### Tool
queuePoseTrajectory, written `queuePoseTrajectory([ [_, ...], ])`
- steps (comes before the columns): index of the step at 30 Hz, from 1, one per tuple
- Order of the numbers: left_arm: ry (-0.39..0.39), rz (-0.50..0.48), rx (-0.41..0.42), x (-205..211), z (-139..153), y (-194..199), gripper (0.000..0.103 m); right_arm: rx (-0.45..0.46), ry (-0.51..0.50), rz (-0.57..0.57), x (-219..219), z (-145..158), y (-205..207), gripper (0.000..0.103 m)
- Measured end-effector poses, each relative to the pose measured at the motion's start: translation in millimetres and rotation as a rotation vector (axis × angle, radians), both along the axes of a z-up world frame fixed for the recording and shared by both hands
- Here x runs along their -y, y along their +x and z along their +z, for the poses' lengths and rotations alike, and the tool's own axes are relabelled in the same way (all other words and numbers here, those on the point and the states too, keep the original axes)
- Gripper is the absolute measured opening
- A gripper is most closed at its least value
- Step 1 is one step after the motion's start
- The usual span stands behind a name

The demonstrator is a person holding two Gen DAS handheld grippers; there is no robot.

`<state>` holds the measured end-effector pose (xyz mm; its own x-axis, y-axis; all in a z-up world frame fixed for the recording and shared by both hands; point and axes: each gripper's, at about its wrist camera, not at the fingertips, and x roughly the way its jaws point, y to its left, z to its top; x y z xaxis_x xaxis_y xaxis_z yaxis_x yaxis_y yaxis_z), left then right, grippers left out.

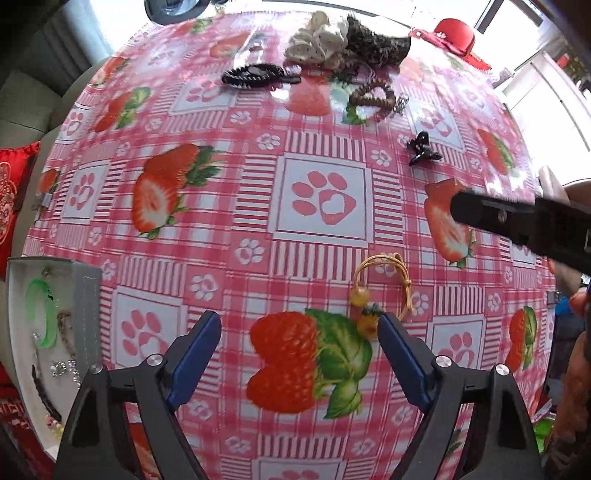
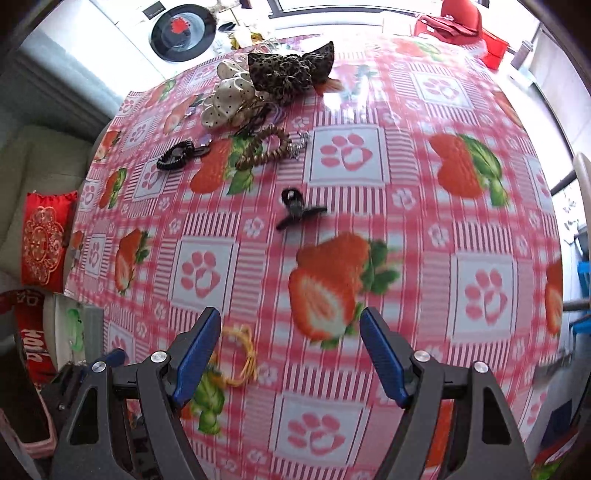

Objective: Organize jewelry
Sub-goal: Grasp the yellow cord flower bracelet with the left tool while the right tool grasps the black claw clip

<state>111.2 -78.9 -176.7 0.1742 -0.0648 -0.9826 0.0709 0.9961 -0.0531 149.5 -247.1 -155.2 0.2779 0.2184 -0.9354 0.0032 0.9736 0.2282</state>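
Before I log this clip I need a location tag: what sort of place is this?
Most likely a home, in a dining or living corner. A front-loading washing machine stands beyond the table with its strawberry-print tablecloth, a sofa with a red embroidered cushion sits beside it, and bright windows run along the far side.

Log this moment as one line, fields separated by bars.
left gripper open, empty | right gripper open, empty | yellow cord necklace on table beside left fingers | black claw clip ahead of right | tray at left edge

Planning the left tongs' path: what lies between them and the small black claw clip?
In the left wrist view, only the yellow cord necklace with amber beads, beside the left tongs; beyond it, bare tablecloth up to the small black claw clip.
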Motion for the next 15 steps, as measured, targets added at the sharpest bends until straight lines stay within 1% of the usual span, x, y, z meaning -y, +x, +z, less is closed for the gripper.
queuePoseTrajectory([
  [6, -0.005, 0.012, -0.011, 16, -11, 11, 0.092, 0.003, -0.026, 0.055, -2, -10, 25, 0.079],
  [7, -0.007, 0.013, -0.013, 19, -13, 12, 0.089, 0.004, -0.029, 0.062, -2, -12, 28, 0.078],
  [8, -0.003, 0.012, -0.016, 21, -15, 14, 0.081, 0.004, -0.03, 0.069, -3, -14, 32, 0.077],
  [9, -0.001, 0.01, -0.028, 24, -18, 16, 0.078, 0.005, -0.032, 0.074, -4, -16, 36, 0.076],
  [12, 0.003, 0.021, -0.044, 30, -26, 18, 0.078, 0.009, -0.047, 0.084, -5, -21, 46, 0.07],
  [15, 0.016, 0.031, -0.045, 35, -29, 18, 0.078, 0.025, -0.07, 0.1, -8, -24, 56, 0.068],
])
